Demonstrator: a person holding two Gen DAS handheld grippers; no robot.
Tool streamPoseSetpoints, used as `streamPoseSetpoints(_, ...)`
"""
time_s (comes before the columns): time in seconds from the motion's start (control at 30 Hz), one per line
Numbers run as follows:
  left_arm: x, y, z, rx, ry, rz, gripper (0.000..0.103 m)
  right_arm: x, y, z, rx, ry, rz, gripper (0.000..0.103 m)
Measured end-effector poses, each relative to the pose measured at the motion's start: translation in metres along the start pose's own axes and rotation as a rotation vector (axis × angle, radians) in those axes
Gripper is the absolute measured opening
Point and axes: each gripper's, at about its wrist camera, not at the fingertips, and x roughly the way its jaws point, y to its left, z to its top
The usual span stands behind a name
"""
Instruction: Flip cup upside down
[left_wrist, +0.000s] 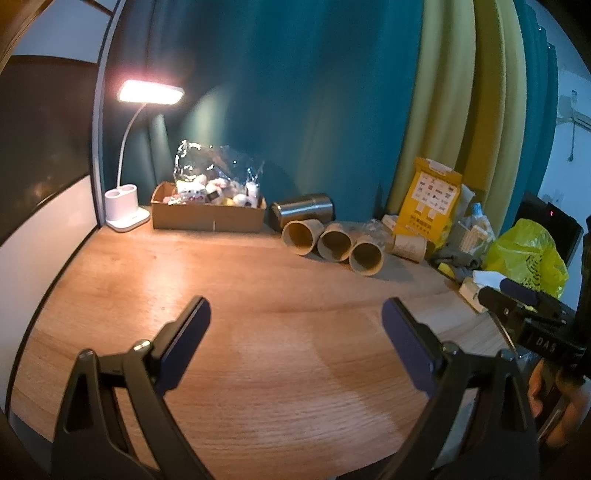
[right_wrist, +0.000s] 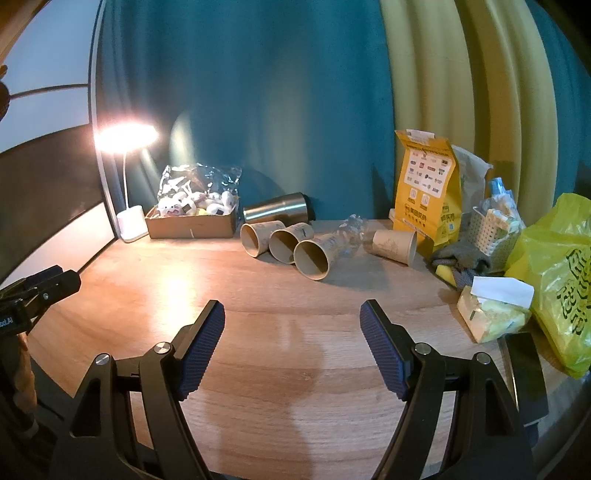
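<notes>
A teal curtain with a yellow-green band hangs behind the light wooden bench (right_wrist: 258, 332), lit warm by a white desk lamp (left_wrist: 149, 96) in the far left corner. Beside the lamp sits a brown cardboard box of small plush toys (right_wrist: 190, 221), then a brushed steel tumbler lying on its side (right_wrist: 277, 208). Over on the right it's crowded: a tall yellow paper bag (right_wrist: 424, 195), a yellow plastic shopping bag (right_wrist: 561, 273) and a pack of tissues (right_wrist: 491, 310).

Here are the brown paper cups: three lie on their sides in a touching row (right_wrist: 284, 243), open mouths facing the cameras, just in front of the tumbler. A fourth brown paper cup (right_wrist: 393, 245) lies apart to their right, near the yellow bag.

The left hand-held gripper (left_wrist: 295, 325) hovers over bare bench, jaws spread wide, nothing between them. The right hand-held gripper (right_wrist: 291, 325) is likewise released and empty, the cups well ahead of both.
</notes>
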Motion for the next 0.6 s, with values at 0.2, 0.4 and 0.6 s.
streamPoseSetpoints(0.2,0.02,-0.003,0.003,0.016,0.054,-0.002,0.095,0.015,-0.009,0.005,0.007,0.025,-0.007,0.079)
streamPoseSetpoints(0.4,0.067,-0.002,0.022,0.03,0.13,-0.001,0.095,0.049,-0.031,0.012,0.034,0.063,-0.013,0.079)
streamPoseSetpoints(0.6,0.141,-0.007,0.045,0.073,0.241,-0.006,0.095,0.098,-0.063,0.01,0.083,0.147,-0.026,0.079)
